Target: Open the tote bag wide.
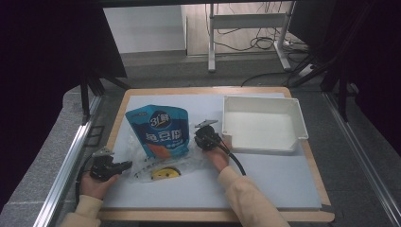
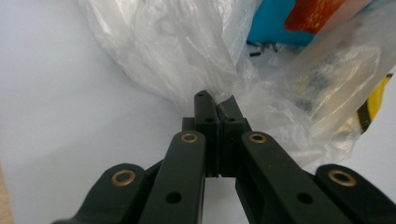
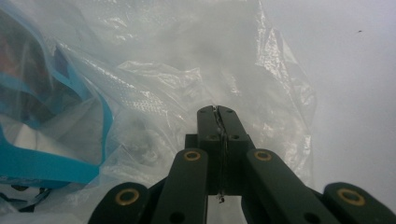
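Our left gripper (image 2: 215, 103) clenched on bunched edge of clear plastic bag (image 2: 187, 51), near front left corner of white mat (image 1: 283, 179). Our right gripper (image 3: 217, 114) clenched on bag film too, mid-mat, just beside white tray (image 1: 297, 118) at back right. Blue pouch (image 1: 161, 130) sits in bag, with yellow item (image 1: 165, 173) near front. We judge step: bag mouth pinched at both sides. Next move calls for spreading or lifting evenly, keeping film taut without tearing. Hard to tell: how much film each pinch holds; yellow item's identity; pouch bottom blurred under film.

White tray (image 1: 299, 124) blocks right; mat (image 1: 283, 175) in front seems free.
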Motion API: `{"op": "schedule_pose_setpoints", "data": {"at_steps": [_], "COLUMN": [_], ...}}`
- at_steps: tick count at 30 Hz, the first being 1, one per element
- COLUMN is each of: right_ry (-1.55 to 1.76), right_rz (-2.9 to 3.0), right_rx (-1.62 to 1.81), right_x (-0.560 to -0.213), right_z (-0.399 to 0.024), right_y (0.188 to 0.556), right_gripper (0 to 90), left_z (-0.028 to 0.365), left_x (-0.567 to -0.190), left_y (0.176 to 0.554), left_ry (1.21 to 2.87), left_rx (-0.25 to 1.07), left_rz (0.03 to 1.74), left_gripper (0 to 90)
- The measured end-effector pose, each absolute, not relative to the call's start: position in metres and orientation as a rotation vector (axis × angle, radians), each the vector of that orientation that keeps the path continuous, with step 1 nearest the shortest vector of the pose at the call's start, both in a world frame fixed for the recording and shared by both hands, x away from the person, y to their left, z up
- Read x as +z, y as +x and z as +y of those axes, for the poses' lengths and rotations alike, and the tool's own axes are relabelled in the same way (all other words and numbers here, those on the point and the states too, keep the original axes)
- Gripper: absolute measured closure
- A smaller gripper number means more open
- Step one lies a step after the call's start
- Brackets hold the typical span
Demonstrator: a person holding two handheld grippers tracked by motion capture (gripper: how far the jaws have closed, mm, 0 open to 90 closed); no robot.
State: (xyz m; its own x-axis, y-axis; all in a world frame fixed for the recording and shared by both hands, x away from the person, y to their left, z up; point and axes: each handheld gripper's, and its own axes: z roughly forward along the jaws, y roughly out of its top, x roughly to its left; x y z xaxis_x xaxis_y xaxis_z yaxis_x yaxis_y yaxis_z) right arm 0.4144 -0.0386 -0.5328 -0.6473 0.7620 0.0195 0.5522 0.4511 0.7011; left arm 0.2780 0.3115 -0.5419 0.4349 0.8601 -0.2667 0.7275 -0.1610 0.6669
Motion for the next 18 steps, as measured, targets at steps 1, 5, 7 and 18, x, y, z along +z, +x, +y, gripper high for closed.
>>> {"op": "schedule_pose_setpoints", "data": {"at_steps": [1,5,7,18], "right_ry": [1.125,1.121,1.121,1.131], "right_rz": [2.406,2.409,2.409,2.393], "right_rx": [0.999,1.002,1.003,1.018], "right_x": [-0.5329,-0.533,-0.533,-0.5327], "right_z": [-0.0387,-0.0402,-0.0405,-0.0409], "right_y": [0.4143,0.4135,0.4135,0.4128], "right_gripper": [88.4,88.4,88.4,79.7], "left_z": [0.311,0.3089,0.3079,0.3084], "left_x": [-0.5428,-0.5457,-0.5474,-0.5488], "left_y": [0.2781,0.2789,0.2795,0.2806], "left_ry": [1.938,1.946,1.952,1.942], "left_rx": [0.221,0.217,0.215,0.203], "left_rz": [1.339,1.344,1.344,1.349], "left_gripper": [89.9,89.9,89.9,89.8]}}
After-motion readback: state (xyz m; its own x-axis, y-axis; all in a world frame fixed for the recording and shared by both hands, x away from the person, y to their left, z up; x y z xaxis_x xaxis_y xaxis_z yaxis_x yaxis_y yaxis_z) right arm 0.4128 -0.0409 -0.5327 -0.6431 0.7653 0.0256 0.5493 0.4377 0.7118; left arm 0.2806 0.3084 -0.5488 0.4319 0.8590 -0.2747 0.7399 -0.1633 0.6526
